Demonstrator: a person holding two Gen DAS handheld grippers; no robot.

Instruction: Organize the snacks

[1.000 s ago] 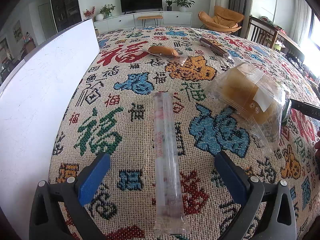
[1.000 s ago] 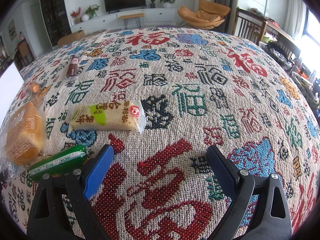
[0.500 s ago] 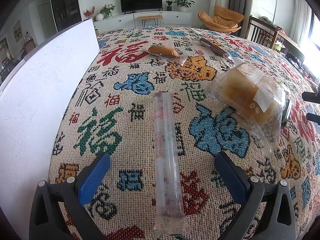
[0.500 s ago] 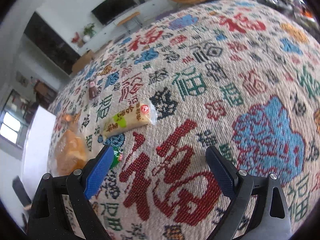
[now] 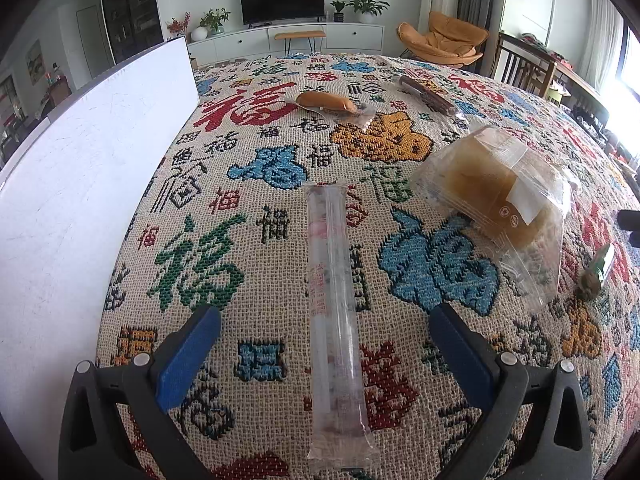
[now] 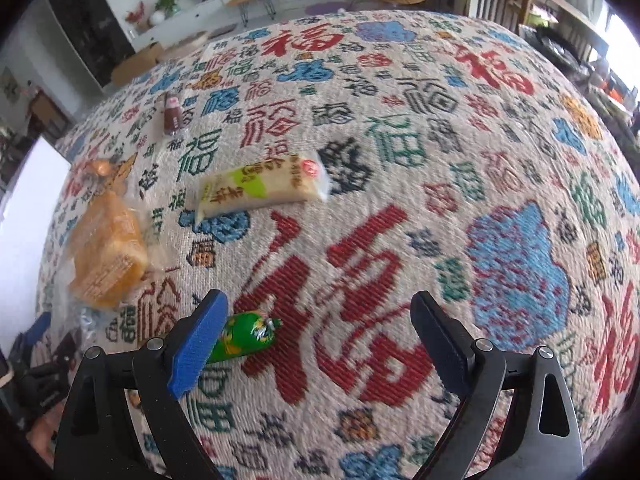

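Note:
My left gripper [image 5: 324,344] is open and empty, its fingers either side of a long clear tube snack [image 5: 334,312] lying on the patterned cloth. A bagged cake [image 5: 496,188] lies to its right, a bun [image 5: 326,101] and a dark stick snack [image 5: 428,94] farther back. My right gripper [image 6: 320,340] is open and empty above the cloth. A green sausage snack [image 6: 244,336] lies by its left finger. A rice cracker pack [image 6: 262,190], the bagged cake [image 6: 106,252] and the dark stick snack [image 6: 173,114] lie beyond.
A white board [image 5: 68,184] stands along the table's left edge. The cloth-covered table [image 6: 500,160] stretches wide to the right. The green sausage snack [image 5: 598,274] also shows at the right in the left wrist view. Chairs and a TV cabinet stand beyond the table.
My right gripper has tilted and pulled back, so the green sausage snack now lies by its left finger. My left gripper has not moved.

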